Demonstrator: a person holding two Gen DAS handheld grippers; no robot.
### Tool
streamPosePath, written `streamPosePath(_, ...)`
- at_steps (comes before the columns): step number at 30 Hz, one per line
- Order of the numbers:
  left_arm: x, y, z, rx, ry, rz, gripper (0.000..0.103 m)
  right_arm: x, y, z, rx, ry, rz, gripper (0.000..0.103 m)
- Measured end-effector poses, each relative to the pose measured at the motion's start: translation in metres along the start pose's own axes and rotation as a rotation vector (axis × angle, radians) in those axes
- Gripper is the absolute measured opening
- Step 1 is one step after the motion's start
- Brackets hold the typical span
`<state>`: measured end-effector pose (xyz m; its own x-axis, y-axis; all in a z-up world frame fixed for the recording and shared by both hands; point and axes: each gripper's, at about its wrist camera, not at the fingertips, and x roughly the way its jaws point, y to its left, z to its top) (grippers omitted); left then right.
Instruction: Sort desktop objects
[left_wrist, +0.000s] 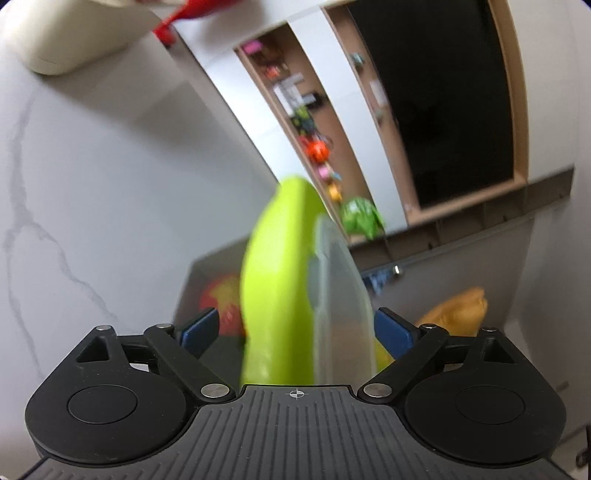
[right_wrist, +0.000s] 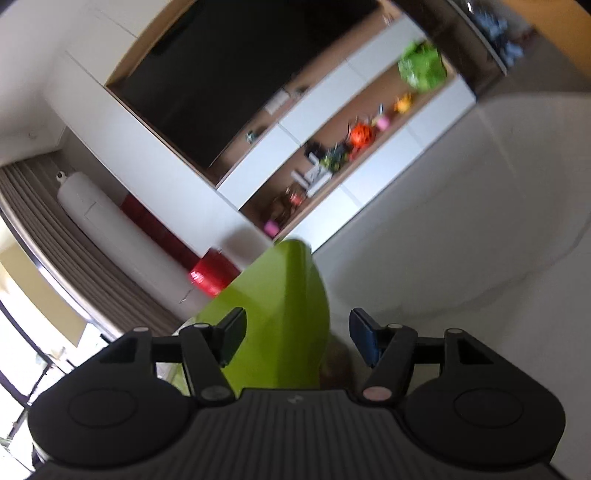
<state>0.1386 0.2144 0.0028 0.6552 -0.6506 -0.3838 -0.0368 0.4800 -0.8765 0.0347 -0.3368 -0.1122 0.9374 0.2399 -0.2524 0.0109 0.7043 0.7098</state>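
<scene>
Left gripper (left_wrist: 295, 332): blue pads spread wide, with a lime-green plastic case (left_wrist: 275, 280) and its translucent grey lid (left_wrist: 341, 306) standing between them; whether the pads actually press on it cannot be told, since a gap shows on the left pad side and the right pad sits close against the lid. Right gripper (right_wrist: 297, 338): jaws parted, the same lime-green case (right_wrist: 284, 314) between them, touching or overlapping the left finger and clear of the right blue pad; grip not confirmed. The case's long axis runs away from both cameras, tapered end pointing forward and up. Below the case in the left view: a grey bin (left_wrist: 195, 288) holding a red-yellow fruit-like object (left_wrist: 221, 295); right of the case, an orange-yellow object (left_wrist: 458, 310). Behind the case: white marble table (left_wrist: 92, 184), shelf with toys (left_wrist: 314, 147), dark screen (left_wrist: 436, 99). Frames are motion-blurred.
</scene>
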Motion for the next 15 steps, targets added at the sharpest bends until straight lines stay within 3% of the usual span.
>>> streamPosePath(2, 0.003, 0.003, 0.000, -0.014, -0.004, 0.011, 0.095, -0.004, 0.002, -0.001, -0.021, -0.012, -0.016, 0.065)
streamPosePath(7, 0.018, -0.011, 0.004, -0.018, 0.021, -0.044, 0.095, 0.003, 0.004, -0.001, -0.009, -0.007, -0.046, 0.065)
streamPosePath(11, 0.024, -0.032, 0.004, 0.096, 0.012, 0.101, 0.096, 0.019, 0.018, 0.014, -0.019, 0.012, -0.053, 0.065)
streamPosePath(15, 0.035, -0.026, -0.002, 0.091, 0.040, 0.085, 0.096, 0.022, 0.033, 0.008, -0.096, 0.004, -0.068, 0.065)
